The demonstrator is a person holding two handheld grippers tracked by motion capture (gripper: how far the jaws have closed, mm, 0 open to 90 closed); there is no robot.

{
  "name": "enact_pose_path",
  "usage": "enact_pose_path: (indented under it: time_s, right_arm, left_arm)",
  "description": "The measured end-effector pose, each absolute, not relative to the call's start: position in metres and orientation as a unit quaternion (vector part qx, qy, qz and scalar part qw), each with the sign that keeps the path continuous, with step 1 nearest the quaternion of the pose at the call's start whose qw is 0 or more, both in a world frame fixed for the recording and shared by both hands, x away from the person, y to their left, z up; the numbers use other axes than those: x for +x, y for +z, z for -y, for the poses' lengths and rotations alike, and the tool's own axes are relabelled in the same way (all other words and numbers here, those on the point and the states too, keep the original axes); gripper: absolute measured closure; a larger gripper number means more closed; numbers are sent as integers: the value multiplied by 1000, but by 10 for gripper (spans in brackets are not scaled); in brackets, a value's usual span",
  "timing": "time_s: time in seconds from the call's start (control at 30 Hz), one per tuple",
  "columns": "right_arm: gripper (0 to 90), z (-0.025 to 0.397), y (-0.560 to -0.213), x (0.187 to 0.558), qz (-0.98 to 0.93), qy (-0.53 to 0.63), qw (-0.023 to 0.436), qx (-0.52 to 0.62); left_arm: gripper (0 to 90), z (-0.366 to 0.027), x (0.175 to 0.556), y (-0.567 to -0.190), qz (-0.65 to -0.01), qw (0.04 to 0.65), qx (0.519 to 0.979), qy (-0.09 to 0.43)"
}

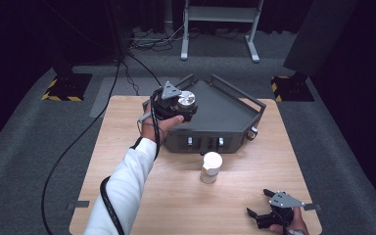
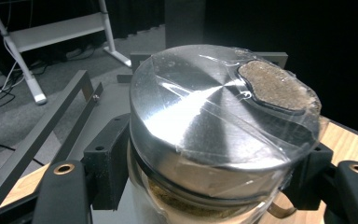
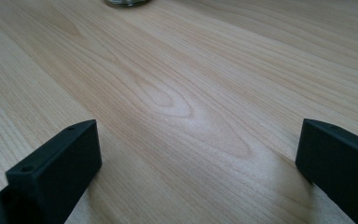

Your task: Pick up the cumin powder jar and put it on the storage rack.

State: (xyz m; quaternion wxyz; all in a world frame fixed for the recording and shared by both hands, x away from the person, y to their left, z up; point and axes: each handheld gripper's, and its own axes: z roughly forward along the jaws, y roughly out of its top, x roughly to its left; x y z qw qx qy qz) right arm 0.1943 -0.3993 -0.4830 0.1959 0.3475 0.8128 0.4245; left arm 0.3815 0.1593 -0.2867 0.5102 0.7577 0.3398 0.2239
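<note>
My left fingers (image 2: 205, 186) pinching glass jar with shiny round metal lid (image 2: 214, 126), film-wrapped, over dark grey tray (image 1: 225, 110); right fingers (image 3: 198, 158) resting spread on pale wood-grain bench (image 3: 177, 93).

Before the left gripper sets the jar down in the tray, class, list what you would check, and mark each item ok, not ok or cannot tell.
1. Left gripper grips the silver-lidded jar on both sides: ok, the jaws press against the glass below the lid.
2. Jar upright in the grip: ok.
3. Lid sealed: cannot tell; clear tape crosses it, with a brown patch by one edge.
4. Jar is over the grey tray: ok, at the tray's left end in the high view.
5. Right gripper out of the way: ok, open and low over the wooden table, near corner.
6. White-lidded jar clear of the path: ok, stands in front of the tray.
</note>
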Motion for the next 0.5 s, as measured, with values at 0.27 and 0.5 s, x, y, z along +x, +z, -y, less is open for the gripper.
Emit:
enact_pose_path:
  time_s: [0.27,0.5]
  right_arm:
    - [0,399,-483,194,-813,425,196,347]
    - [0,399,-483,194,-813,424,196,347]
  left_arm:
    - [297,-154,387,-295,-344,505,759,224]
    - [297,-152,392,-308,-355,501,757,224]
